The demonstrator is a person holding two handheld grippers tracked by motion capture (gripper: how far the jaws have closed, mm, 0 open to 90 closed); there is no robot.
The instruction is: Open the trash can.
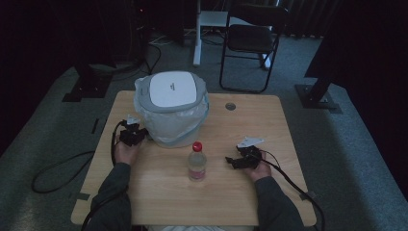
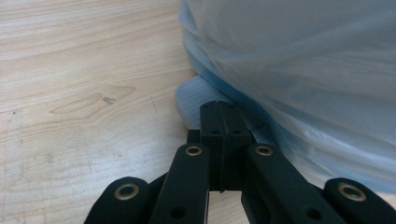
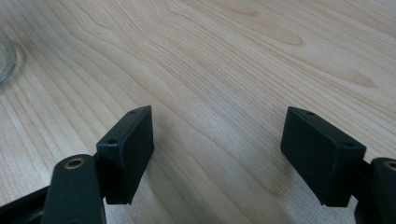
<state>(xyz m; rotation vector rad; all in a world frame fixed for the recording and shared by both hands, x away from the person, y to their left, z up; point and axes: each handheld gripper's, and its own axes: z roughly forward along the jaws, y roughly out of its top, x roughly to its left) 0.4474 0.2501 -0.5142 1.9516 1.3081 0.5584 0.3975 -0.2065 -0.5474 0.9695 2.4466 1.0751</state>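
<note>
A grey bin with a white lid stands at the table's back left, lined with a pale blue bag that hangs down to the tabletop. My left gripper lies at the bin's left foot. In the left gripper view its jaws are pressed together, and the left gripper tips touch a fold of the blue bag. No plastic shows between the jaws. A clear bottle with a red cap stands mid-table. My right gripper rests right of it, and the right gripper is open over bare wood.
The wooden table has a cable hole at the back. A black folding chair stands on the carpet behind it. The bottle's base sits at the left edge of the right gripper view. Cables trail off both grippers.
</note>
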